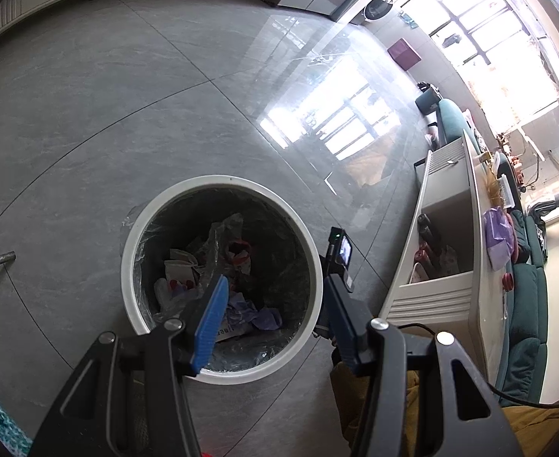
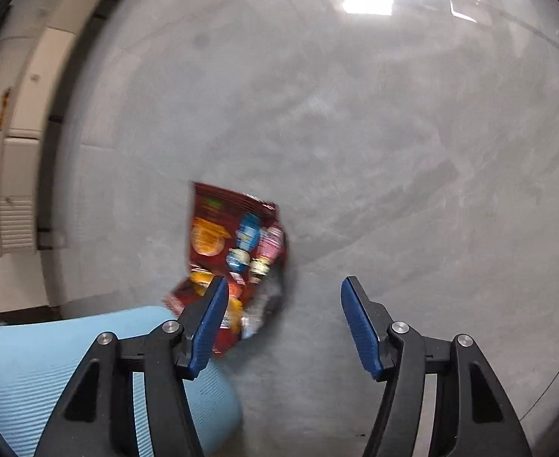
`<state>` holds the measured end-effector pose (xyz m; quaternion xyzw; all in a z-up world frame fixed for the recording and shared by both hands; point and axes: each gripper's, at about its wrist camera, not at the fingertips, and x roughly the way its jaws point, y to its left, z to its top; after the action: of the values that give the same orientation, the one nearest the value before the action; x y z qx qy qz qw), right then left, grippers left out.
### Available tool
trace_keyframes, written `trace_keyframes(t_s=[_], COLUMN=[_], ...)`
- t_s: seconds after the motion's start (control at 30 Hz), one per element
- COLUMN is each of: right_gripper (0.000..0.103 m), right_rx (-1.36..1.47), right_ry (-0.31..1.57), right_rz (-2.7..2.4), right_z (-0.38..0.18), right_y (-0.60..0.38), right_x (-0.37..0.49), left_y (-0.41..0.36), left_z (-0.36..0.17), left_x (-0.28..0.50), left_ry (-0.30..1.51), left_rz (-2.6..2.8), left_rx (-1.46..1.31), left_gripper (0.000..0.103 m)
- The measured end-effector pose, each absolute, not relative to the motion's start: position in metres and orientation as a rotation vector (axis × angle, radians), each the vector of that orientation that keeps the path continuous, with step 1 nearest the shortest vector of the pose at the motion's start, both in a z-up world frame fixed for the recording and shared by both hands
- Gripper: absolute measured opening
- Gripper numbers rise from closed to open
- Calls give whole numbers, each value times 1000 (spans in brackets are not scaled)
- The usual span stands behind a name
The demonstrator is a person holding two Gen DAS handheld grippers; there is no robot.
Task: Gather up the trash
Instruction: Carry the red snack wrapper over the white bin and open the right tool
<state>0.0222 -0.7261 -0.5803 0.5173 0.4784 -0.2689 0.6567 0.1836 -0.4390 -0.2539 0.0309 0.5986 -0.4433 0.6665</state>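
A round trash bin (image 1: 317, 266) with a white rim and a dark liner stands on the grey floor in the left wrist view. It holds crumpled paper, plastic and wrappers (image 1: 203, 266). My left gripper (image 1: 275, 280) hangs open above the bin's mouth, with nothing between its blue pads. In the blurred right wrist view a red snack wrapper (image 2: 233, 236) lies on the floor. My right gripper (image 2: 285, 282) is open above it. The wrapper sits ahead of the left finger (image 2: 211, 320), which hides its near corner, and no pad touches it.
A black device with a small screen (image 1: 340, 255) sits by the bin's right rim. A cream low cabinet (image 1: 446, 236) and a teal sofa (image 1: 526, 304) run along the right. A light blue mat (image 2: 32, 373) lies beside the wrapper. Cream furniture (image 2: 16, 152) lines the left.
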Motion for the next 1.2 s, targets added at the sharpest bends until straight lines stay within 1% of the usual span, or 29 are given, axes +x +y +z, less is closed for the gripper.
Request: trace_keyframes(t_s=[0.03,0.07,0.1,0.2,0.23,0.3,0.4,0.43,0.47,0.67,0.77,0.87,0.9,0.97,1.0,1.17,1.2], right_gripper=[66,74,77,77,75,63,33,10,2,1,1,1,1,1,1,1,1], right_rx=[1137,1111,1106,1098,1094,1085,1078,1089,1091,1083,1023,949,913,872,846,767,748], right_ry=[1095,1109,1119,1111,1113,1132,1137,1152,1158,1066,1029,969,941,909,879,762,724], right_rz=[-616,-625,-636,-668,-676,-690,-675,-658,-647,-618,-633,-653,-666,-680,-689,-675,-661], right_z=[-577,-576,-577,-587,-590,-598,-607,-610,-612,-589,-559,-509,-485,-456,-430,-334,-306], right_y=[-725,-724,-723,-728,-730,-734,-740,-740,-740,-729,-720,-714,-710,-707,-700,-681,-672], right_x=[26,27,33,39,41,50,57,59,59,31,19,3,-5,-20,-33,-68,-75], left_y=[-440,-440,-441,-441,-442,-442,-442,-442,-442,-443,-443,-442,-442,-441,-442,-441,-441], left_z=[-254,-253,-252,-252,-252,-252,-253,-253,-253,-252,-251,-250,-250,-249,-248,-243,-242], left_x=[184,183,183,184,183,183,183,183,182,180,180,180,179,178,178,173,173], left_ry=[1353,1353,1350,1349,1349,1349,1351,1351,1351,1347,1339,1332,1330,1320,1316,1281,1275], left_rz=[-1001,-1002,-1005,-1007,-1006,-1005,-1006,-1007,-1008,-1015,-1022,-1030,-1032,-1037,-1040,-1056,-1056], left_rx=[69,69,70,72,71,69,68,67,66,69,76,80,81,82,82,102,105], left_gripper=[51,51,51,51,51,51,51,51,51,51,51,51,51,51,51,51,51])
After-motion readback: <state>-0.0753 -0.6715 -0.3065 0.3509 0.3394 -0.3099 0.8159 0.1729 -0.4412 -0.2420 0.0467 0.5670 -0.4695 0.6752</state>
